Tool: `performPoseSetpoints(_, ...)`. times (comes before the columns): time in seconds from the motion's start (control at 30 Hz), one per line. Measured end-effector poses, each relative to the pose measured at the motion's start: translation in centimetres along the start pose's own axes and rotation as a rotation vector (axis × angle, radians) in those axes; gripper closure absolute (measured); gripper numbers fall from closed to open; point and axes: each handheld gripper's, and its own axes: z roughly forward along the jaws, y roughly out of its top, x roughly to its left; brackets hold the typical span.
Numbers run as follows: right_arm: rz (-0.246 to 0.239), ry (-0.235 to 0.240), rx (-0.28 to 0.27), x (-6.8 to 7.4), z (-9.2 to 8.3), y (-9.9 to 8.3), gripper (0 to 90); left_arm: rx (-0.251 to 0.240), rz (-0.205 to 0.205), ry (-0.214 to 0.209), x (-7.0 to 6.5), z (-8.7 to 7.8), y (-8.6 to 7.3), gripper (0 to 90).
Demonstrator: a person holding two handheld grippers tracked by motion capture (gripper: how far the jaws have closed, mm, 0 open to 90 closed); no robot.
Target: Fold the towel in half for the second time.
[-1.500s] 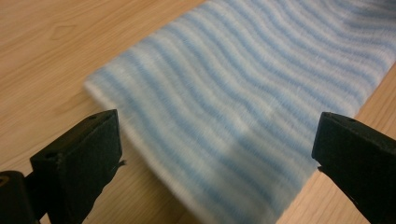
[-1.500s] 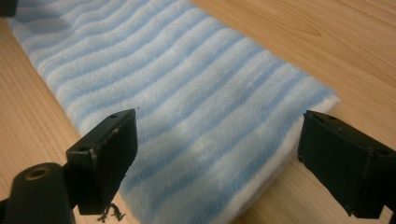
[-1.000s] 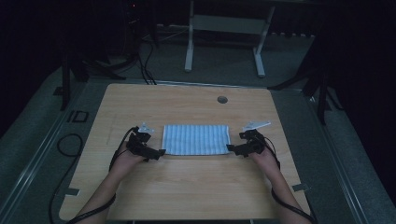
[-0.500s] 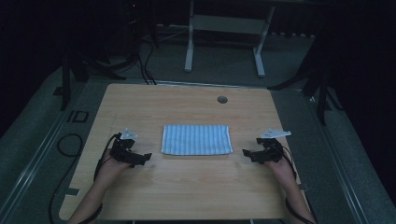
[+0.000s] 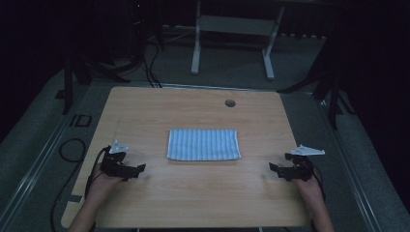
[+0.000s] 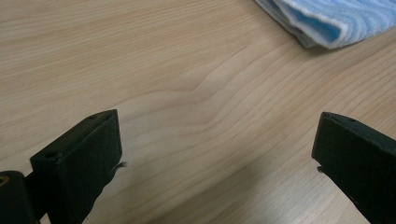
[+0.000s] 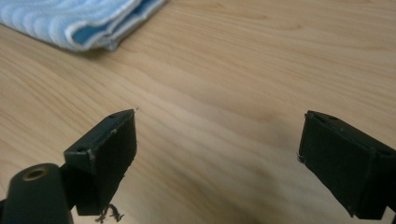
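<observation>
While parted wide and empty: left gripper [image 5: 139, 169], right gripper [image 5: 274, 168], well apart from folded towel [image 5: 203, 144].
Could snag one layer only, spoiling the fold.

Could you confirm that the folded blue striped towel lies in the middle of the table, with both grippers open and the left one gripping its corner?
Not quite: the left gripper grips nothing. The left gripper view shows its jaws open over bare table, with the towel lying apart from them. The rest holds: the towel is folded mid-table and the right gripper is open too.
</observation>
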Motion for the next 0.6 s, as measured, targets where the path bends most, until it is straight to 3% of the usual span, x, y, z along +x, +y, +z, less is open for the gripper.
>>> performPoseSetpoints(0.17, 0.018, -0.023, -0.016, -0.2, -1.2, -1.1, 10.9, -0.018, -0.029, 0.009, 0.4, -0.4, -1.1, 1.5)
performPoseSetpoints(0.4, 0.052, -0.07, -0.078, -0.4, -2.2, -1.7, 10.9, -0.084, -0.059, 0.041, 0.7, -1.4, -2.5, 1.5)
performPoseSetpoints(0.6, 0.042, -0.096, -0.08, -0.3, -2.0, -1.9, 11.2, -0.091, -0.048, 0.06, 0.8, -1.7, -3.1, 1.5)
